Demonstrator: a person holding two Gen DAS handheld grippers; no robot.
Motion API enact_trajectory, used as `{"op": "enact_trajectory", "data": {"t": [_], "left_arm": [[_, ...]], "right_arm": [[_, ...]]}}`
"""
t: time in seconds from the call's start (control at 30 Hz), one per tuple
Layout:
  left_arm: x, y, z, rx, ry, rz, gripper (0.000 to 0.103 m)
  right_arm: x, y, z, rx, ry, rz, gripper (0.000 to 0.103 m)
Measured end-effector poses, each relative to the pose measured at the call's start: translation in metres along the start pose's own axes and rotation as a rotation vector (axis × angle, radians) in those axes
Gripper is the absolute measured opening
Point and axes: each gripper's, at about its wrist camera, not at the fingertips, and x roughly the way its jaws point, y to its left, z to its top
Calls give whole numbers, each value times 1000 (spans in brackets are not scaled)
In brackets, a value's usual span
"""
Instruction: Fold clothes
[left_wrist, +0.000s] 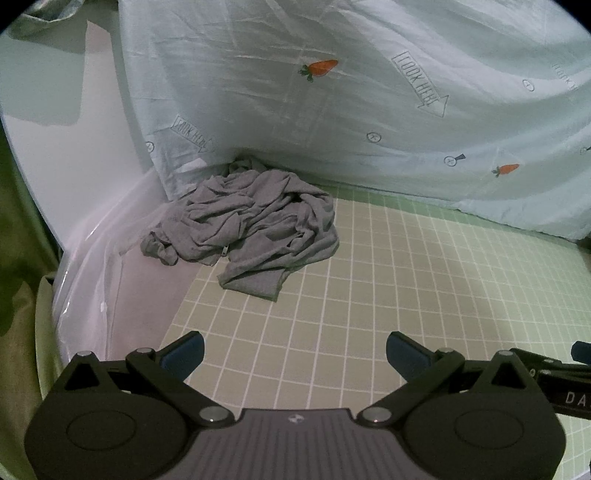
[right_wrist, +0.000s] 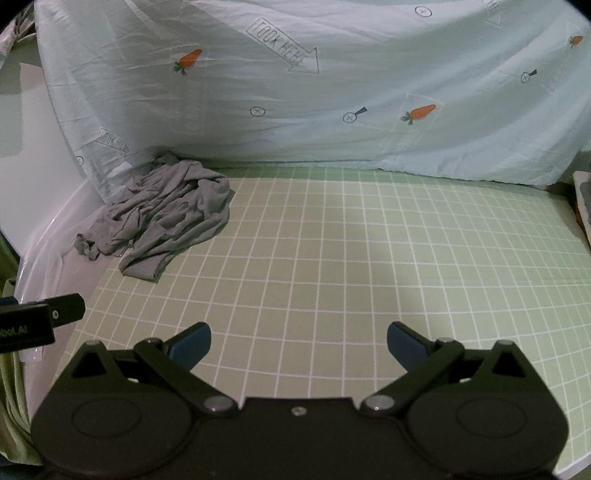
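Left wrist: grey garment crumpled (no clear axis).

Crumpled grey garment – soft matt knit, green gridded mat matt, possibly cloth, pale sheet – thin creased fabric

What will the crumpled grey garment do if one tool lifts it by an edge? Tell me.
The grey garment lies in soft, deep wrinkles, so it will probably hang limp and unfurl. It looks like thin knit, likely light. A push across the green grid sheet would probably bunch it rather than slide it.
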Motion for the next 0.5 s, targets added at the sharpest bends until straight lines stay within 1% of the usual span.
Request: {"op": "enact_trajectory", "data": {"t": [0.5], "left_arm": [[2,3,-3,4,-13,-2,103]], "right_arm": [[3,-1,6,-16,-3,1,103]]}}
